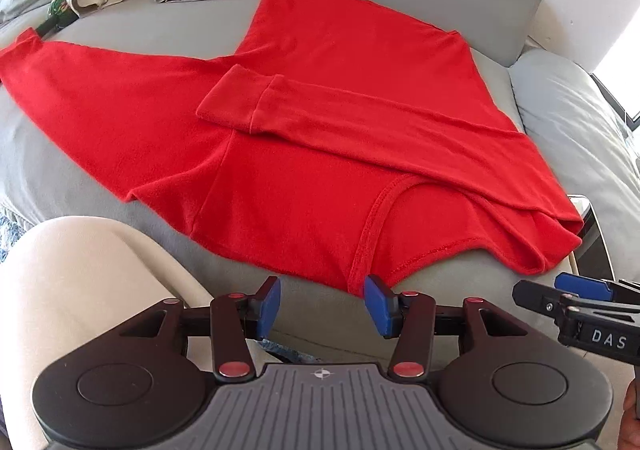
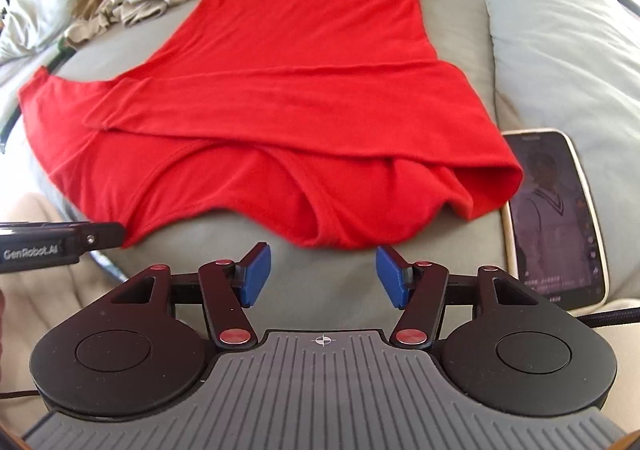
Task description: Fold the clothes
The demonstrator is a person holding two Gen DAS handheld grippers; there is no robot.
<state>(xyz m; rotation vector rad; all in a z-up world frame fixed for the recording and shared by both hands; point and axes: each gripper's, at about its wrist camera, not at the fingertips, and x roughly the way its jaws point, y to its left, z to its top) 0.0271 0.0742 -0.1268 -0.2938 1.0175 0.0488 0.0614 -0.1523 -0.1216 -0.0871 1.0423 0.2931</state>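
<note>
Red shirt (image 2: 280, 98) — far sleeve end cut off, phone (image 2: 556, 218) dim

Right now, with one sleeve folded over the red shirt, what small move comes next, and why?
Probably send the left claw to the far cuff of the red shirt and fold that sleeve in. It lies spread out over the grey cushion, while the other sleeve already crosses the body. Both claws are open and empty.
</note>
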